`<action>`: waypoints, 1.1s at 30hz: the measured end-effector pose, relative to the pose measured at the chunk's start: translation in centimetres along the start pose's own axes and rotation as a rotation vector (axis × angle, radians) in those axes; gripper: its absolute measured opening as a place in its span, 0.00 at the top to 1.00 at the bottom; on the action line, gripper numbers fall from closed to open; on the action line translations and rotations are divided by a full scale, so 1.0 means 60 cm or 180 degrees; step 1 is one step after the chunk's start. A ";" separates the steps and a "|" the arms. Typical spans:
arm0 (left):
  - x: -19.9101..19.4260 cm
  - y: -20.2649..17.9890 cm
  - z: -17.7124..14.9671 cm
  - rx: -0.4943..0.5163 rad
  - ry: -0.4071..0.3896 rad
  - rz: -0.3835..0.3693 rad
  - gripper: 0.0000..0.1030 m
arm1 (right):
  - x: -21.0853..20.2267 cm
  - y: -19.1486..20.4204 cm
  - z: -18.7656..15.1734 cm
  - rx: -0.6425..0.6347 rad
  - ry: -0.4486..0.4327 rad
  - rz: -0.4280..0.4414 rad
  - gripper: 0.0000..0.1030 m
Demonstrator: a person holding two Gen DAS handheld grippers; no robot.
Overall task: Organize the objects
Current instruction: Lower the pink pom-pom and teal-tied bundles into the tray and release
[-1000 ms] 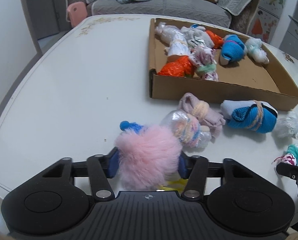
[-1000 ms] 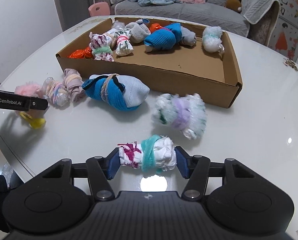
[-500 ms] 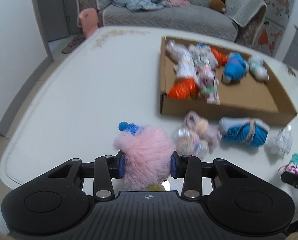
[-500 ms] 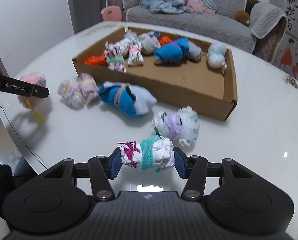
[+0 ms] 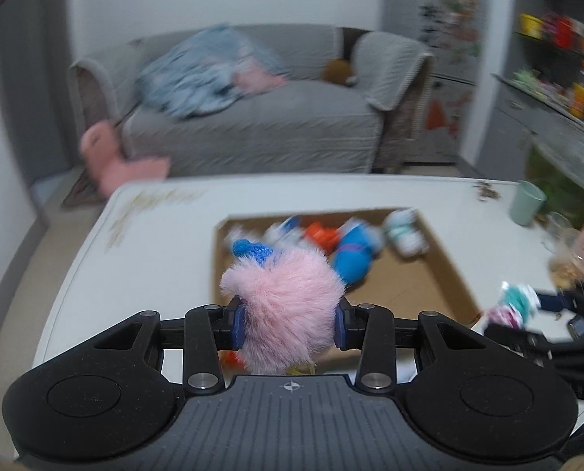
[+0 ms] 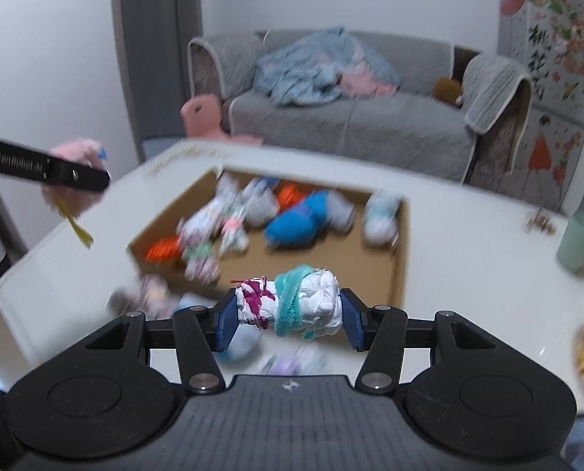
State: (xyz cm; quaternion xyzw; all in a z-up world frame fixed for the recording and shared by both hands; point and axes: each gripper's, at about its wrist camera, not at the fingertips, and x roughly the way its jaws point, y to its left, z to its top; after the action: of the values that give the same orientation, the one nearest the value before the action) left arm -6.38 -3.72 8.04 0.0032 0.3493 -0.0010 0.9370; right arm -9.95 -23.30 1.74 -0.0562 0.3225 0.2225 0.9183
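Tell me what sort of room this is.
Most likely a home living room: a grey sofa strewn with clothes, a white table holding a cardboard box of bundles, and a sticker-covered cabinet.

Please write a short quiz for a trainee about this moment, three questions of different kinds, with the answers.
1. True or false: the left hand-held gripper is shut on the pink fluffy bundle.
2. Which band wraps the white bundle in the right hand-held gripper? A) teal B) orange C) black
3. Fill in: the blue bundle lies inside the cardboard ____.

Key: 1 true; 2 A; 3 box.
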 end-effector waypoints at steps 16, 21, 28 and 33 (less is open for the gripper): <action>0.233 -0.091 0.022 0.0313 0.0798 -0.0330 0.55 | 0.167 -0.111 0.126 -0.0101 0.0189 0.0132 0.52; 0.264 -0.092 -0.007 0.0404 0.0979 -0.0269 0.55 | 0.202 -0.112 0.113 -0.0125 0.0414 0.0172 0.52; 0.296 -0.091 -0.017 0.0358 0.1172 -0.0186 0.55 | 0.232 -0.118 0.096 -0.0094 0.0671 0.0190 0.52; 0.307 -0.090 -0.032 0.0417 0.1306 -0.0223 0.55 | 0.233 -0.115 0.096 -0.0133 0.0743 0.0261 0.51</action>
State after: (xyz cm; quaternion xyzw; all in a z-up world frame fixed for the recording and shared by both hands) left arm 6.27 -9.11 -5.46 0.0520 0.5318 -0.0556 0.8435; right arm 6.08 -22.85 -2.68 -0.0876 0.4245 0.2585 0.8633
